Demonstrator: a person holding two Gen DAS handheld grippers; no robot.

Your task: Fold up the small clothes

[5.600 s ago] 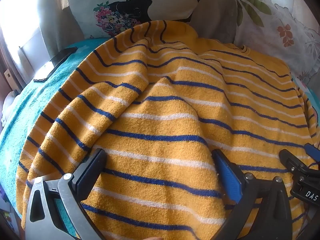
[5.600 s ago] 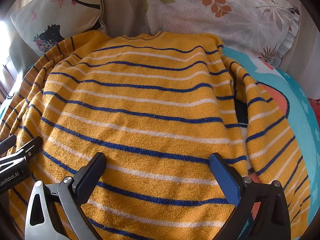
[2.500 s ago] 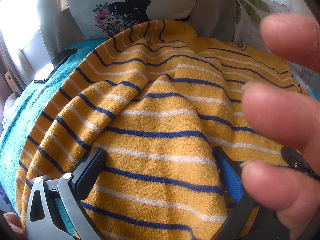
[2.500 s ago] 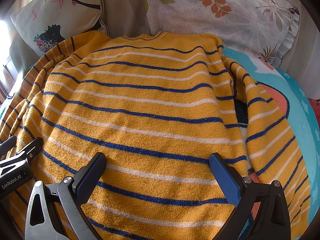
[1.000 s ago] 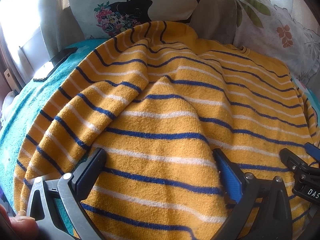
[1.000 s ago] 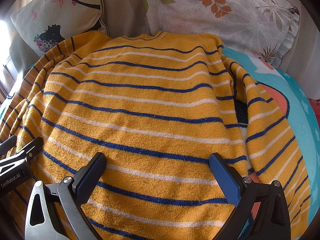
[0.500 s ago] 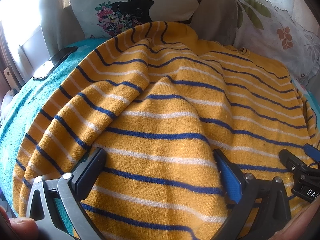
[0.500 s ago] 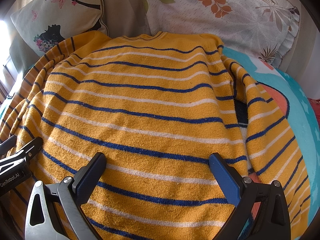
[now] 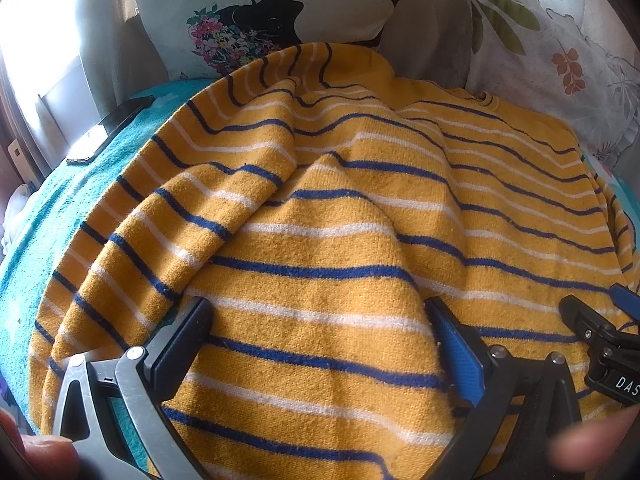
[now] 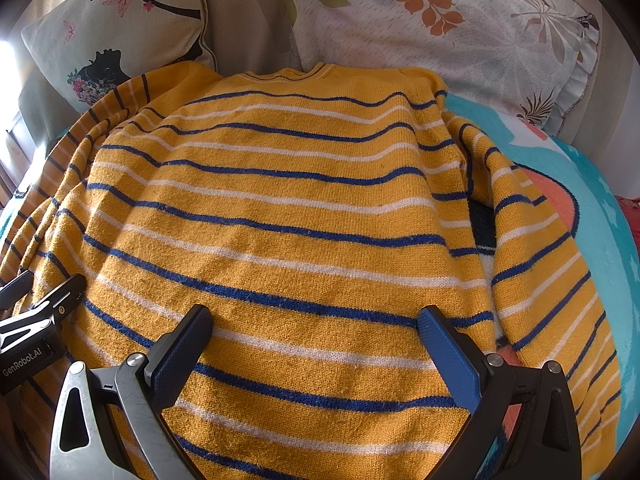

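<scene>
A yellow sweater (image 10: 288,208) with blue and white stripes lies spread flat on a teal blanket (image 10: 600,216), neck towards the pillows. Its left sleeve (image 9: 168,216) is bunched in folds; its right sleeve (image 10: 536,256) lies along the body. My left gripper (image 9: 320,320) is open and empty, low over the sweater's lower left part. My right gripper (image 10: 316,324) is open and empty, low over the lower middle. Each gripper's body shows at the edge of the other's view. A thumb (image 9: 44,456) and blurred fingers show at the left view's bottom corners.
Two patterned pillows (image 10: 120,40) (image 10: 460,28) lean at the back against a grey cushion (image 10: 248,20). A dark phone (image 9: 108,128) lies on the teal blanket (image 9: 52,208) at the far left edge.
Both grippers stay still and open. A hand that crossed the left view 2.5 s ago has withdrawn; blurred fingers now show at its bottom right corner.
</scene>
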